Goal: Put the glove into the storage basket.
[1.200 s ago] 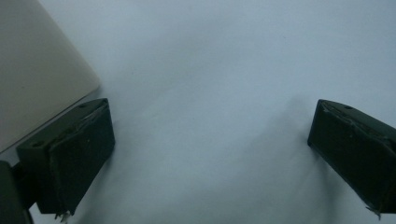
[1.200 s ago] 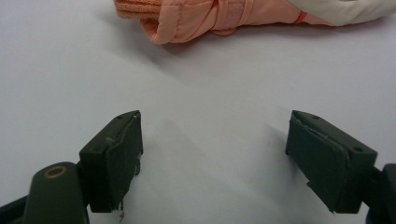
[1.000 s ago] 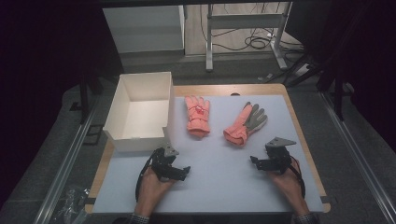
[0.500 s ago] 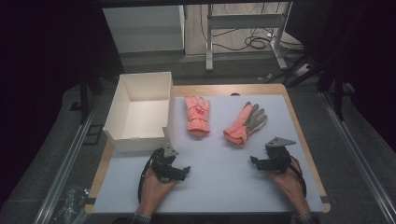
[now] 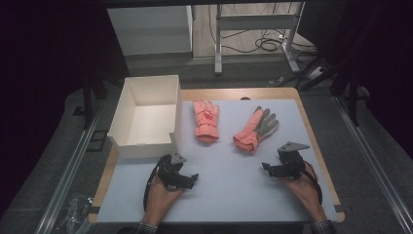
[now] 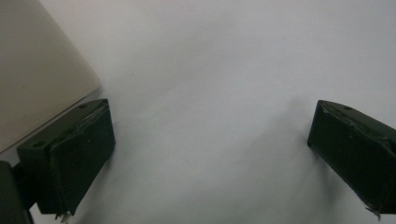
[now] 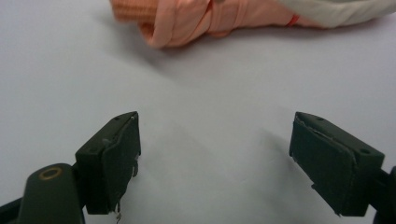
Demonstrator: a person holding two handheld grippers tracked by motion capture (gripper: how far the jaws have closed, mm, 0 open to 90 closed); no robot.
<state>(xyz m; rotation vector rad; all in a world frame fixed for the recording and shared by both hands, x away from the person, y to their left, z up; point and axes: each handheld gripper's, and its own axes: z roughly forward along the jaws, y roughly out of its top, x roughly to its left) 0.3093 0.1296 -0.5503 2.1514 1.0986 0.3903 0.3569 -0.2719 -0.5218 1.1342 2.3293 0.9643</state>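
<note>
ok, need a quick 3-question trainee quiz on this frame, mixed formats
1. True or false: the white box holds a glove.
2. Which glove shows a grey palm? A) the left glove B) the right glove
3. Fill in: both the left gripper and the right gripper have their fingers ____.

Key: 1 false, the box looks empty. 2 B. 3 open, with bare white table cover between them in both gripper views.

Overhead light falls evenly on the pale table mat (image 5: 234, 165) while the surrounding floor sinks into darkness toward 9 and 3 o'clock; both gripper views are soft, with blurred shadows beneath the jaws.
</note>
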